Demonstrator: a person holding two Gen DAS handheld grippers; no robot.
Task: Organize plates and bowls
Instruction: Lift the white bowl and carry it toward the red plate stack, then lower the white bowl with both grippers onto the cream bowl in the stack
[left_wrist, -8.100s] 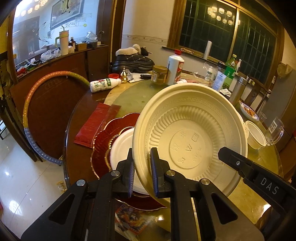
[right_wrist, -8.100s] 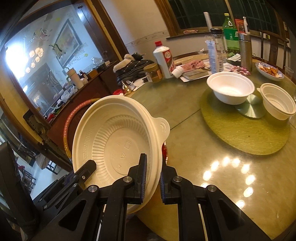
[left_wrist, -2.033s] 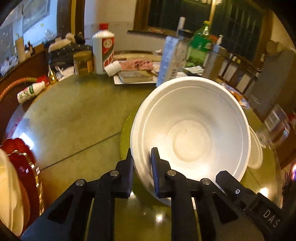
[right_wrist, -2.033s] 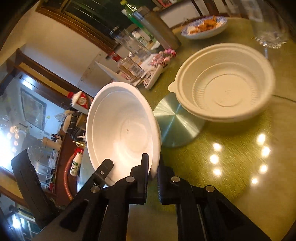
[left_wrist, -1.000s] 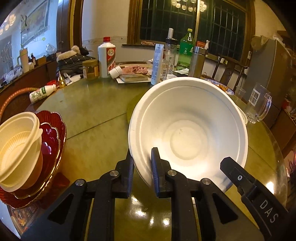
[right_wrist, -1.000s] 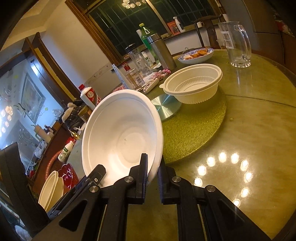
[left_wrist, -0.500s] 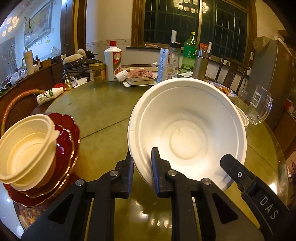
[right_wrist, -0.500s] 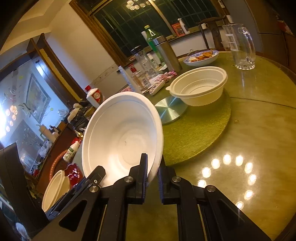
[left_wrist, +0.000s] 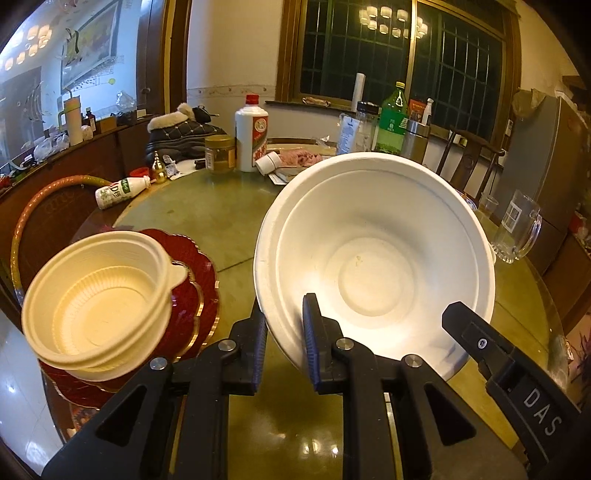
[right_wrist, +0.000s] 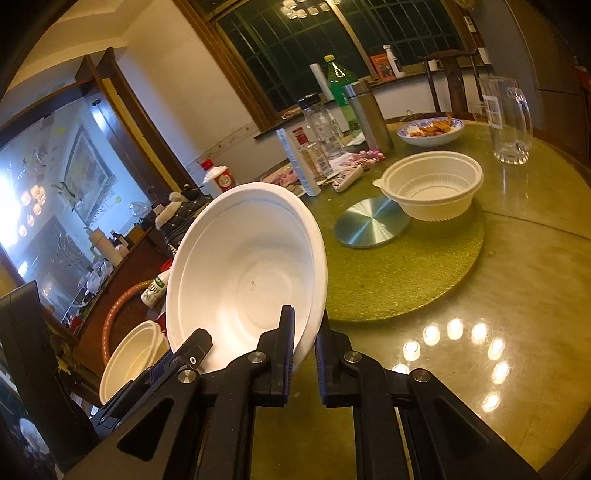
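Note:
Both grippers hold one large white bowl (left_wrist: 373, 266) by its rim, above the table. My left gripper (left_wrist: 284, 325) is shut on the near left rim. My right gripper (right_wrist: 304, 336) is shut on the opposite rim of the white bowl (right_wrist: 243, 277). To the left, a cream ribbed bowl (left_wrist: 96, 306) sits on stacked red plates (left_wrist: 195, 280) at the table's edge; it also shows in the right wrist view (right_wrist: 129, 362). A second cream bowl (right_wrist: 432, 188) stands on the green mat (right_wrist: 406, 269).
Bottles, a jar and a white liquor bottle (left_wrist: 251, 136) crowd the far side. A glass mug (left_wrist: 517, 229) stands at the right. A dish of food (right_wrist: 430, 131) and a metal disc (right_wrist: 371, 225) are near the mat. A hoop (left_wrist: 40, 203) leans left of the table.
Both grippers have carried the white bowl left, toward the red plates. The cream bowl on the plates now looms larger and nearer in the left wrist view.

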